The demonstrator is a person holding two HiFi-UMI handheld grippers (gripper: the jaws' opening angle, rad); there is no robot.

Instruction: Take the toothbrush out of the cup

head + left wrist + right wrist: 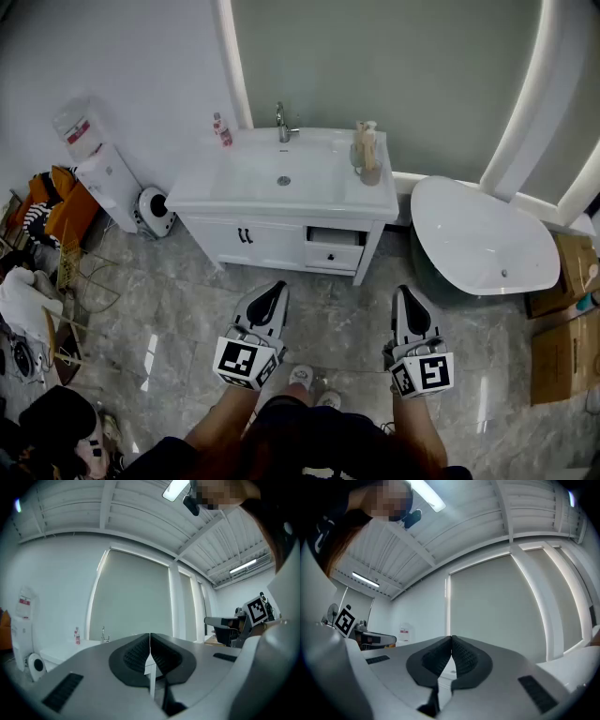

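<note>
1. Vanity (281, 202): white, with a sink on top. I use it as my landmark.
2. Left gripper (277, 287): well short of the vanity's front, jaws pressed together with nothing between them.
3. Right gripper (405, 292): well short of the vanity's right end, likewise closed tight and empty.
4. Cup (369, 172): on the vanity's right rear corner.
5. Toothbrush (361, 136): stands in the cup, too small to detail.
6. Step: I judge the reach not yet begun. Next I must close in, part one pair of jaws and pinch the handle.
</note>
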